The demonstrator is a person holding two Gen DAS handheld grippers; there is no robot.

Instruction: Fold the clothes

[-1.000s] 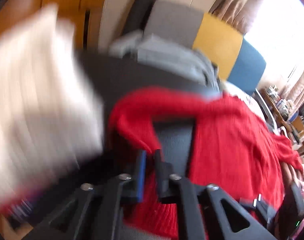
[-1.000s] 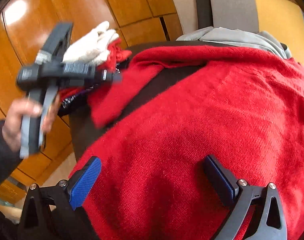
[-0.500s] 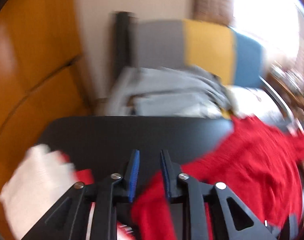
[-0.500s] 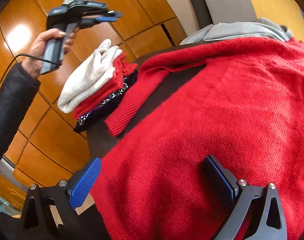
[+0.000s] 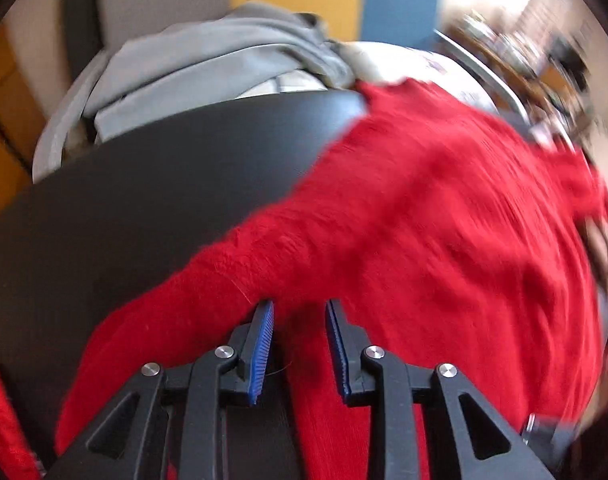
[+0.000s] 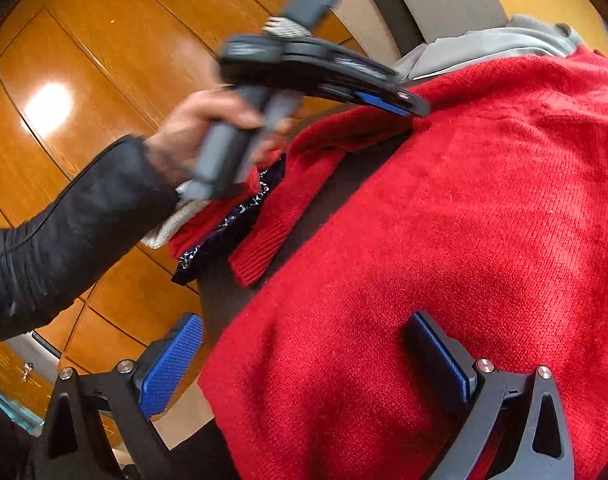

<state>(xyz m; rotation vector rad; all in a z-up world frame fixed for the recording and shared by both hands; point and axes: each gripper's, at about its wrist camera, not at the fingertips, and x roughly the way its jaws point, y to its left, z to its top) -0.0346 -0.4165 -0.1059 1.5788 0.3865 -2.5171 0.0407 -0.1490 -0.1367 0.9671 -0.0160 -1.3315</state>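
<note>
Right wrist view: red sweater (image 6: 484, 220) spread flat over dark worktop (image 6: 224, 300), one sleeve (image 6: 288, 204) angled out toward folded stack (image 6: 208, 232) at worktop's edge. Right hand-held gripper (image 6: 304, 356) wide open, holding nothing, over sweater's hem. Left hand-held gripper (image 6: 388, 102) at sleeve's shoulder end, jaws narrowly parted; fabric between them, grip not certain. Judgement: sleeve fold fits. Do well: pinch both knit layers, lift low, carry sleeve across sweater's body, lay flat, smooth wrinkles, keep hem pinned.
</note>
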